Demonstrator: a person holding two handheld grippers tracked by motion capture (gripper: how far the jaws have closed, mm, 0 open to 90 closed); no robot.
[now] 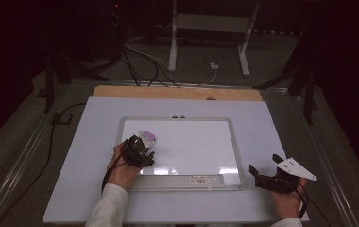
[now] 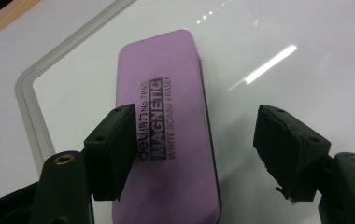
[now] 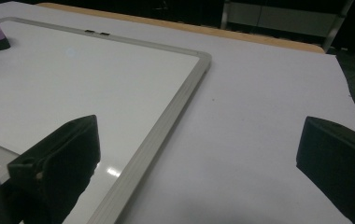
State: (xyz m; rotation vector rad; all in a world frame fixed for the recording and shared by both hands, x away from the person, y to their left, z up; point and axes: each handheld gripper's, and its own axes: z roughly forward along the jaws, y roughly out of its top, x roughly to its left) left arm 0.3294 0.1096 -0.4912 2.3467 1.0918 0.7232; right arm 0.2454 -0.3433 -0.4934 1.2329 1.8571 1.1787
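While your left tongs (image 2: 194, 140) gape over the purple eraser (image 2: 166, 116) on the whiteboard (image 1: 201, 142), your right tongs (image 1: 264, 171) rest released on the tabletop (image 1: 97, 123).

Both grippers' fingers (image 2: 112, 154) spread wide, holding nothing.

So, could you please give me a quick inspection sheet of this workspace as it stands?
Surface: white table, wooden strip along its far edge.
Job's things: purple eraser lying flat on the whiteboard, near its far left corner; board looks clean.
Clutter: nothing seen.
Grippers: left gripper open, jaws astride the eraser's right edge, not closed on it; right gripper open over bare table right of the board.
Cables: one trailing from each gripper; more on the floor beyond the table.
Surroundings: dark room, white stand behind.
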